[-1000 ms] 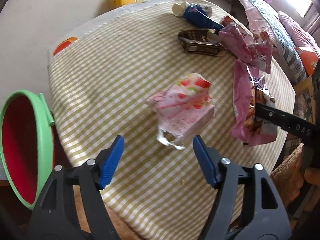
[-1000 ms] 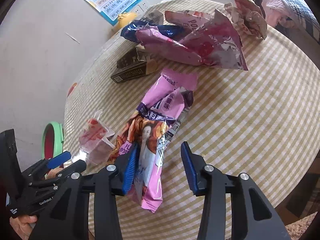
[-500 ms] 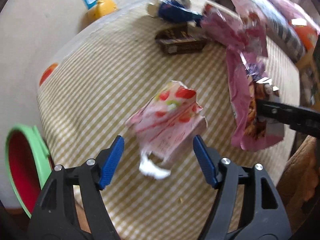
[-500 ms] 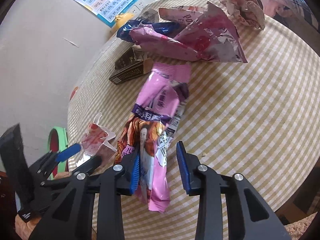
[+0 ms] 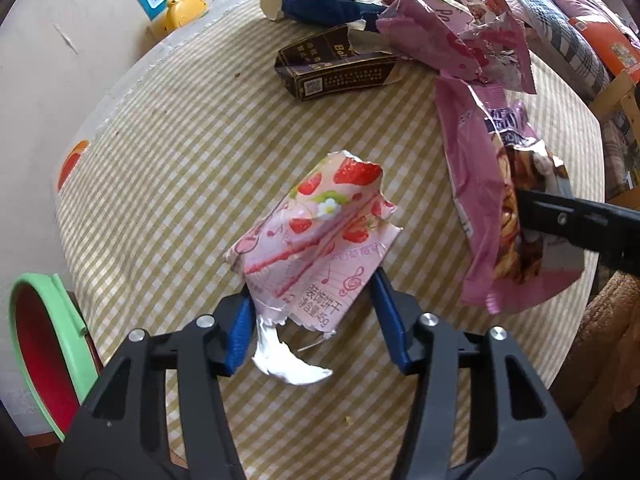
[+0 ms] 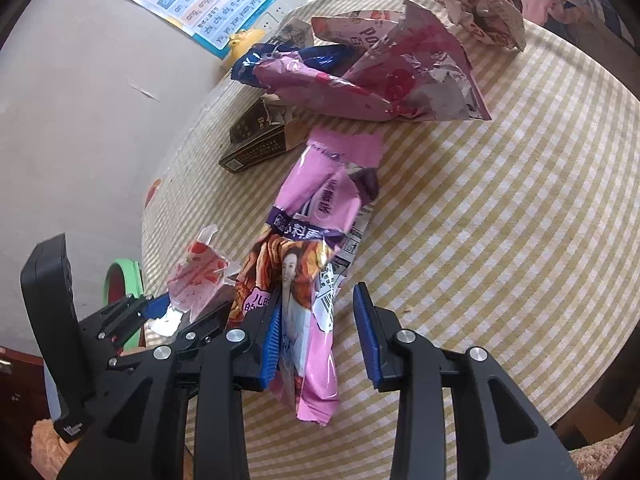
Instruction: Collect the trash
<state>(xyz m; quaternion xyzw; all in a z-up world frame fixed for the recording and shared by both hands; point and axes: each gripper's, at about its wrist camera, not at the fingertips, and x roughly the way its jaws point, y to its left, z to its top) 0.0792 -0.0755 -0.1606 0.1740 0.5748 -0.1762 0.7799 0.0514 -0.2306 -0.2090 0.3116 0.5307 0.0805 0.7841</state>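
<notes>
Green-rimmed red bin (image 5: 44, 356): far left, below the table edge. Round table with yellow-checked cloth (image 5: 168, 168): carries all the litter. Left gripper (image 5: 312, 320): jaws closing around the near end of the strawberry-print wrapper (image 5: 320, 240), blue pads at both its edges, the wrapper between them and resting on the cloth; a white torn strip (image 5: 288, 364) trails from it. Dark carton (image 5: 336, 68): lying flat towards the far side, a blue wrapper (image 5: 320, 0) behind it. Crumpled pink foil bag (image 6: 380, 80): far right of the carton. Long pink snack bag (image 6: 316, 240): right of the strawberry wrapper. Right gripper (image 6: 320, 336): narrowly set, the left pad against the bag, a gap at the right pad; firm hold not confirmed.
</notes>
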